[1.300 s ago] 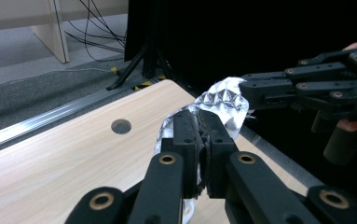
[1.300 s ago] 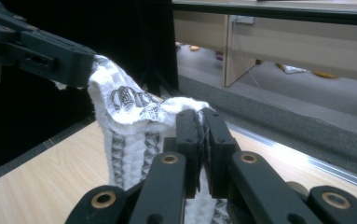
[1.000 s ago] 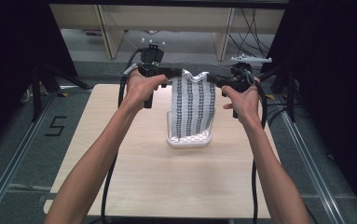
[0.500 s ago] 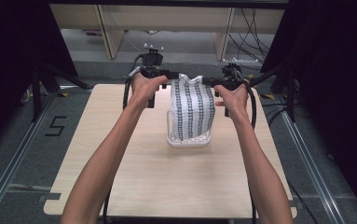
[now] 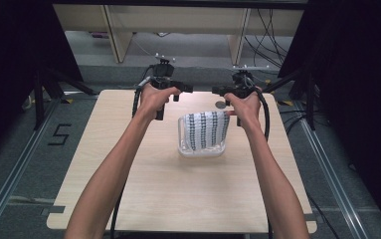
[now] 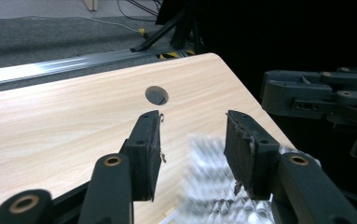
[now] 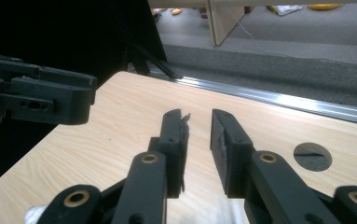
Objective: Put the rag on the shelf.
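**Operator:** Where does the cloth stand?

**Inspector:** The patterned cloth (image 5: 207, 130) is draped over the clear container (image 5: 201, 148), which sits at the middle of the desk (image 5: 128, 199), slightly toward the far side. The cloth covers the container's top and hangs down its near face; the container's base rim shows below it. In your left tool's view the cloth is a blurred patch low between the jaws.

**Operator:** And my tools?

**Inspector:** Your left tool (image 6: 192, 140) has its jaws wide apart with nothing between them. Your right tool (image 7: 198, 135) has a narrower gap, also gripping nothing. In the high view you hold the left tool (image 5: 180, 88) and the right tool (image 5: 224, 90) level, above and beyond the cloth's far edge, tips facing each other.

**Operator:** Why hold them there?

**Inspector:** My judgement: one tool to each side suits handling a cloth by its two top corners, so it stays spread flat. With both jaws empty, the cloth rests on the container unaided.

**Operator:** Anything else nearby?

**Inspector:** A round hole (image 5: 220, 105) in the desk lies just beyond the cloth, by your right hand (image 5: 245, 107).
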The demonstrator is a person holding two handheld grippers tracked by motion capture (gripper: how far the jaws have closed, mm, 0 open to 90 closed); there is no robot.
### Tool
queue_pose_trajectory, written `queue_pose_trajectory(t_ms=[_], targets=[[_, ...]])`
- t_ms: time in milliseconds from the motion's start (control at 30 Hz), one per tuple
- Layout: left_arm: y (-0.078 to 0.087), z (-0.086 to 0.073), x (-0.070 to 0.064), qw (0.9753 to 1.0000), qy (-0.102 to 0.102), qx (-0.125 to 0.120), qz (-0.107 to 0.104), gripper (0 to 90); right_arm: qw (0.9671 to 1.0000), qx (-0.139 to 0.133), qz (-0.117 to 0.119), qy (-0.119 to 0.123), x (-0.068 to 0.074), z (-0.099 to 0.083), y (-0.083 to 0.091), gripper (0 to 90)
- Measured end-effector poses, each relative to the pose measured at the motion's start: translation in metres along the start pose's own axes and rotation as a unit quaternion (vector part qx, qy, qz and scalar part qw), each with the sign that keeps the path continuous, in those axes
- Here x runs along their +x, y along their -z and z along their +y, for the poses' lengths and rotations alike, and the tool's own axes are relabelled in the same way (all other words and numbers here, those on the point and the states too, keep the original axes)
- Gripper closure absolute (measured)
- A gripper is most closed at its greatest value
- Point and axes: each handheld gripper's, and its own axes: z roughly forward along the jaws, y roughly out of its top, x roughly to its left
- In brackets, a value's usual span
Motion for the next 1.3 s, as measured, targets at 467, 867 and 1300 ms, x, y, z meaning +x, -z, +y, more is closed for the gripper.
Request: queue_pose_trajectory(t_ms=[467, 867, 1300], targets=[[0.016, -0.003, -0.008, 0.9998, -0.015, -0.001, -0.011, 49.8, 0.9998, -0.003, 0.003, 0.02, 0.011, 0.0, 0.021, 69.0], [0.026, -0.008, -0.014, 0.9994, -0.032, 0.007, -0.013, 44.4, 0.9995, 0.0, -0.006, 0.031, 0.005, -0.007, 0.034, 63.6], [0.035, -0.021, -0.018, 0.9987, -0.046, 0.016, -0.013, 37.3, 0.9989, 0.005, 0.001, 0.048, 0.016, -0.008, 0.046, 55.2]])
